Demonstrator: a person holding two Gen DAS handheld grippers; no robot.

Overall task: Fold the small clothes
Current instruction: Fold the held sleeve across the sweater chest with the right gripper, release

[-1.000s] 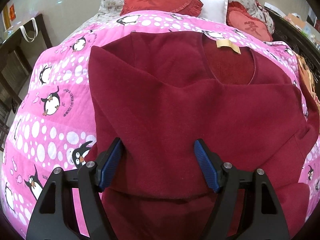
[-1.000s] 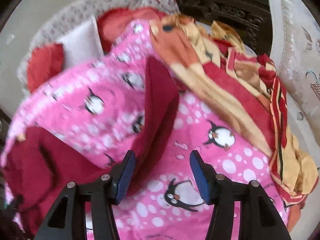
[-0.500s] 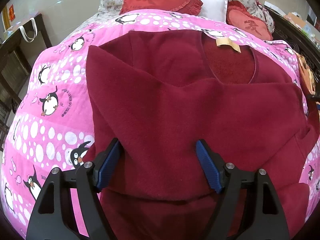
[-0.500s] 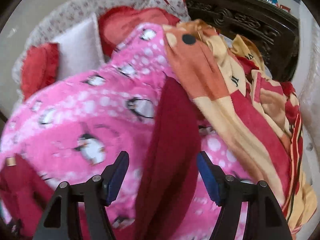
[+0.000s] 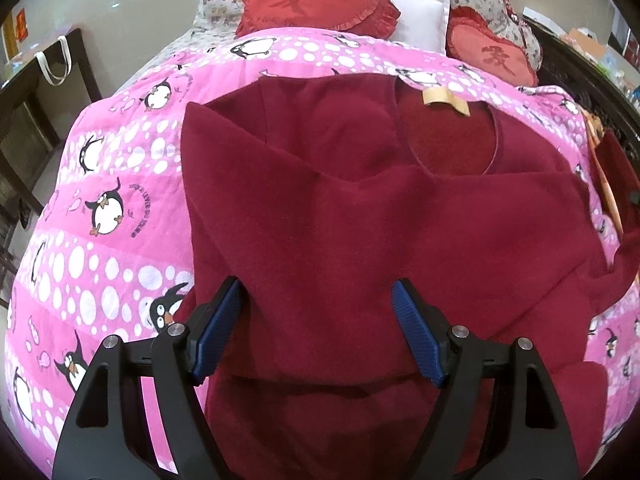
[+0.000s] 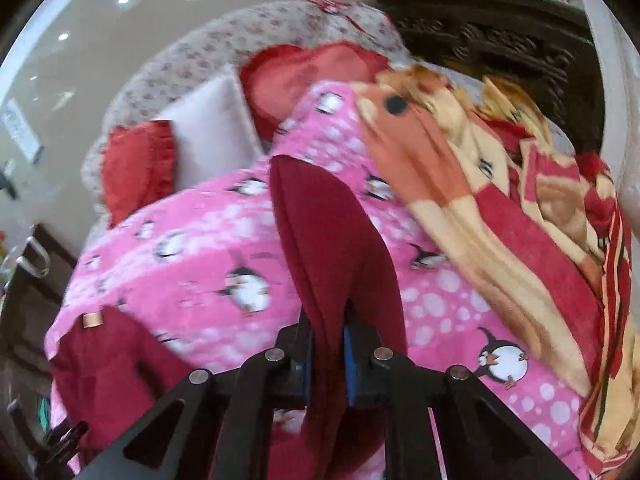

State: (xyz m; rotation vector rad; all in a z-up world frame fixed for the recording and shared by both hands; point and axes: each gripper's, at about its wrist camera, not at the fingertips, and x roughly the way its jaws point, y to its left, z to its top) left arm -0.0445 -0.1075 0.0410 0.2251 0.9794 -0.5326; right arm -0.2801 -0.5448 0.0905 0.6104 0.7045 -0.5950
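A dark red fleece sweater with a tan neck label lies spread on a pink penguin quilt, its left sleeve folded across the chest. My left gripper hovers open over the sweater's lower body, its blue pads apart and pinching nothing. In the right wrist view the sweater's other sleeve runs up off the quilt into my right gripper. Its jaws are closing, with both pads pressed on the sleeve cloth. The sweater's body shows at the lower left there.
Red heart cushions and a white pillow lie at the head of the bed. A crumpled orange and red blanket lies right of the sleeve, in front of dark carved wood. A dark table stands left of the bed.
The right jaws, wide apart before, have closed on the red sleeve, which now lies straight between them. The left gripper and the sweater body look unchanged.
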